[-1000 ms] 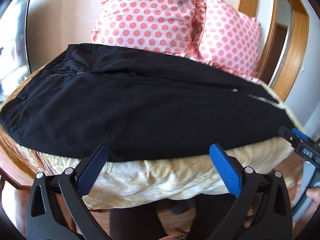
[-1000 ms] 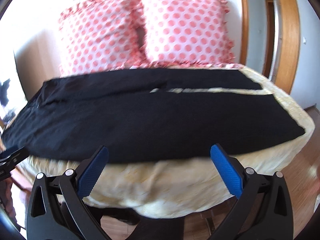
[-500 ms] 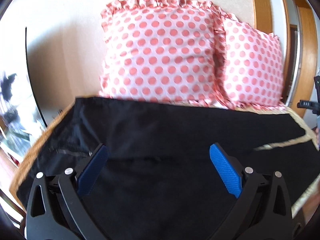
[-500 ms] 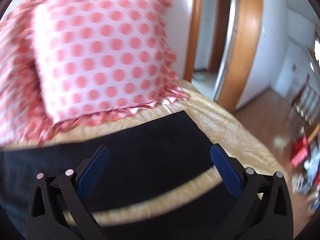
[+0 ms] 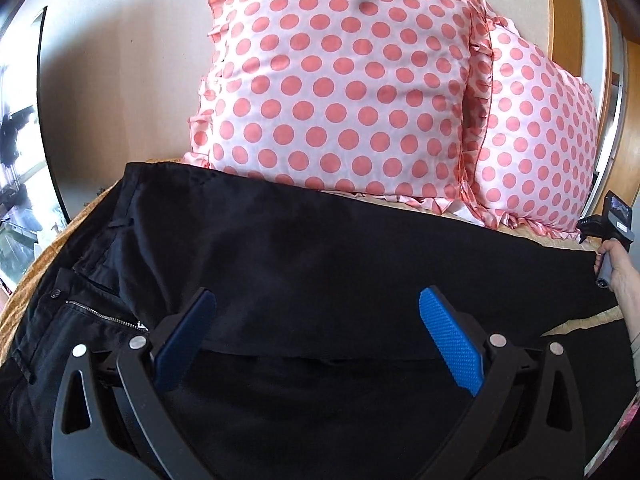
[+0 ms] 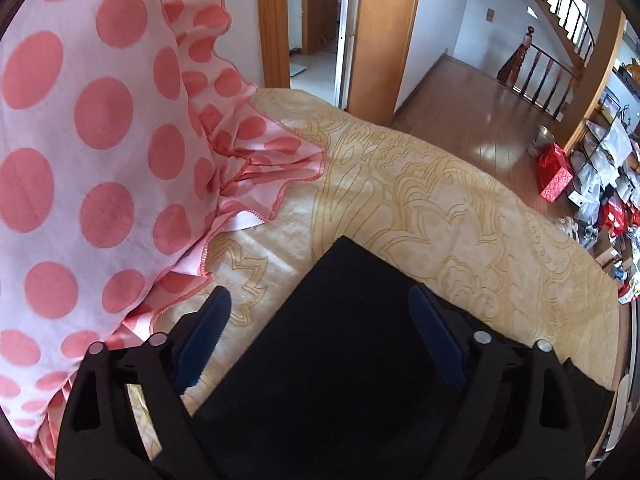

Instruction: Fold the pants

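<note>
Black pants [image 5: 320, 248] lie flat across the bed, waistband and zipper [image 5: 104, 314] at the left, legs running right. My left gripper [image 5: 316, 340] is open above the upper legs near the crotch, holding nothing. My right gripper [image 6: 320, 332] is open, its fingers on either side of the far leg's hem end [image 6: 348, 280], above or on the cloth. The right gripper also shows in the left wrist view [image 5: 608, 228] at the far right, held by a hand.
Two pink polka-dot pillows [image 5: 340, 92] [image 6: 80, 152] stand against the wall behind the pants. The yellow patterned bedspread [image 6: 440, 200] extends right to the bed edge. A doorway, wooden floor and stairs lie beyond.
Both grippers have moved forward from the near bed edge over the pants. The left now hovers near the crotch, the right has reached the far leg's hem by the pillow.
</note>
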The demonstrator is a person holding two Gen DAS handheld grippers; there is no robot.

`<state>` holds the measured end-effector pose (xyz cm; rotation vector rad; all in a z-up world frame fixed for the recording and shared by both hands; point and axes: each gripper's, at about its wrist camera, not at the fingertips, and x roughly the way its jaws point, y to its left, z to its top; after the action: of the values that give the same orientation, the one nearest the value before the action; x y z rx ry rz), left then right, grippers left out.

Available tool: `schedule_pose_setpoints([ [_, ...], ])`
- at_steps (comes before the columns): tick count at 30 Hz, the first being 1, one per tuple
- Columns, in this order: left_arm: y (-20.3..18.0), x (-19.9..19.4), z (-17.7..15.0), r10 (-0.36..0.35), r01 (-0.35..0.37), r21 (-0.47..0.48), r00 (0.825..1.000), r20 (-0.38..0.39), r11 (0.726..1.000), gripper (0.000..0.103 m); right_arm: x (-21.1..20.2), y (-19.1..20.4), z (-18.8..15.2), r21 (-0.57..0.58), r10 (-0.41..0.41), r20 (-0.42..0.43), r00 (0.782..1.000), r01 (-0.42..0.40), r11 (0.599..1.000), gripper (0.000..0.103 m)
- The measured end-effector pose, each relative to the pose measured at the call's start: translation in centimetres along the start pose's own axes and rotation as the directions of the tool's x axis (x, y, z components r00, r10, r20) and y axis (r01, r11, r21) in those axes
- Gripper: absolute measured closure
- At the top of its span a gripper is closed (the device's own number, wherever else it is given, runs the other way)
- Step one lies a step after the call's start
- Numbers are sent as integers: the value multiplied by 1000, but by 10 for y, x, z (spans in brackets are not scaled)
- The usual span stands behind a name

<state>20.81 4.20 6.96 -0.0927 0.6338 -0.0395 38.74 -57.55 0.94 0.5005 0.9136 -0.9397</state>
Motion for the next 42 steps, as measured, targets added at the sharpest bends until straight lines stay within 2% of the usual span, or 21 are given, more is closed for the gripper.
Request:
schedule_pose_setpoints([
  [3,-1,5,-3,-15,16,12,1000,-23,1000,2,5,8,-3,4,-29,-7,1000,29,1000,18],
  [5,-3,7,-5,-17,18,21,999,-30,1000,2,10,11,-7,4,-40,-20,999,40,999,26],
  [9,-4,8,-9,-19,21,36,999,-39,999,2,6,8,-12,22,-23,-1,1000,23,999,28],
  [12,-2,8,-10,-5,7,37,999,-47,999,2,3,6,-14,19,-20,13,1000,19,1000,35],
  [14,-1,8,-11,15,-13,43,999,-48,999,2,2,1,-16,19,-30,22,999,30,999,56],
  [17,0,3,-14,46,-44,50,998,-38,998,2,3,-9,-16,35,-7,21,1000,6,999,76],
  [19,3,-1,-15,49,-47,47,998,-35,998,2,4,-18,-16,44,39,21,999,-39,998,80],
  [22,7,-6,-16,60,-59,29,998,-23,998,2,1,-38,-18,81,149,19,989,-150,985,91],
  [23,9,-8,-17,73,-72,27,997,-10,997,2,-2,-47,-20,96,197,23,980,-198,975,95],
  [26,9,-21,-22,156,-159,29,984,86,987,2,-15,-68,-26,105,281,52,958,-285,953,97],
  [28,6,-28,-23,168,-176,59,979,116,983,2,-25,-79,-28,108,325,71,943,-331,937,98],
  [30,2,-35,-24,177,-191,105,976,128,976,2,-37,-99,-35,117,386,94,918,-395,911,99],
  [34,0,-46,-24,152,-167,113,980,131,979,2,-66,-134,-52,98,484,137,864,-498,862,100],
  [37,0,-56,-28,130,-143,94,982,135,985,2,-91,-163,-78,67,541,162,825,-556,828,100],
  [40,1,-66,-32,110,-121,71,984,143,990,2,-113,-200,-118,52,597,170,784,-612,789,100],
  [42,1,-72,-34,94,-104,69,986,139,992,2,-117,-223,-143,58,609,161,776,-624,779,100],
])
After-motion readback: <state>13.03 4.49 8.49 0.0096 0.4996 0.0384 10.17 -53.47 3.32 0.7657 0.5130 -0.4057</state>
